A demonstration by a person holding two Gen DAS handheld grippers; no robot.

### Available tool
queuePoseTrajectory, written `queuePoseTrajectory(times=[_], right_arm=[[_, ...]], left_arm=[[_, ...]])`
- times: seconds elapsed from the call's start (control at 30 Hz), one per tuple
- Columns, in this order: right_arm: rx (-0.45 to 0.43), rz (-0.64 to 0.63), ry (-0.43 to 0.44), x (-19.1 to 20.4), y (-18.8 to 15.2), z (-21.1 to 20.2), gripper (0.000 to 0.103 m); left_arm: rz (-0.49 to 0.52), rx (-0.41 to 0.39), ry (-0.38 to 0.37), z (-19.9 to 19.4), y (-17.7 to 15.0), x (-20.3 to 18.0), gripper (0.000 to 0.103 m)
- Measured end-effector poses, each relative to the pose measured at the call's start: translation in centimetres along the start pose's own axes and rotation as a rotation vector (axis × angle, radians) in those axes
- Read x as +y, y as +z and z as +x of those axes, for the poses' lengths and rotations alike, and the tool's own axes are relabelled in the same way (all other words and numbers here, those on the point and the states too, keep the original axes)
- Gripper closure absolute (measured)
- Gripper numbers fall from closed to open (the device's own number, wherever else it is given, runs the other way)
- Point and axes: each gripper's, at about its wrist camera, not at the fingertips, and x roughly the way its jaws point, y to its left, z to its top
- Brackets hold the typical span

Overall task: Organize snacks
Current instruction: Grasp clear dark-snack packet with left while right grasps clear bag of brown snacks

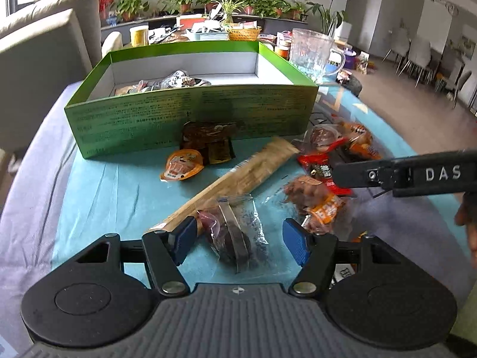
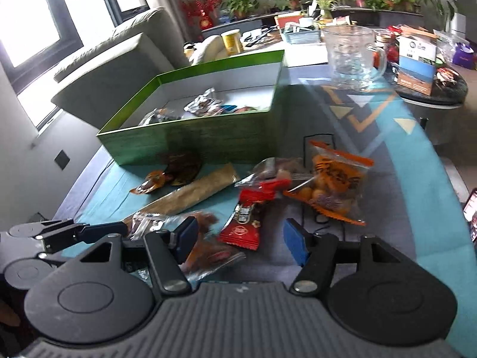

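Observation:
My left gripper is open and low over the table, its blue pads on either side of a clear packet of dark snacks without pressing it. A long tan packet lies just beyond. In the right wrist view my right gripper is open above a red packet lying flat, and its left pad hangs over a clear packet of reddish snacks. The green box stands behind and holds several wrapped snacks. My right gripper reaches in from the right; my left gripper shows at the left.
A small orange cup packet and a dark brown packet sit at the box's front wall. Orange bags lie to the right. A glass mug stands behind the box. A sofa is at the left, clutter and plants beyond.

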Motion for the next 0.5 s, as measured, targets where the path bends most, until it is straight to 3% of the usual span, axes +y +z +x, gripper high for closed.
queuePoseTrajectory(times=[0.13,0.3,0.5], right_arm=[[0.007,0.007,0.020,0.0,0.0,0.5,0.053],[0.002,0.010,0.035,-0.1,0.2,0.7,0.053],[-0.014,0.034,0.037,-0.7,0.0,0.3,0.053]], left_arm=[[0.007,0.000,0.012,0.2,0.0,0.1,0.042],[-0.087,0.001,0.002,-0.3,0.5,1.2,0.050],[-0.090,-0.032,0.055,-2.0,0.6,1.1,0.047]])
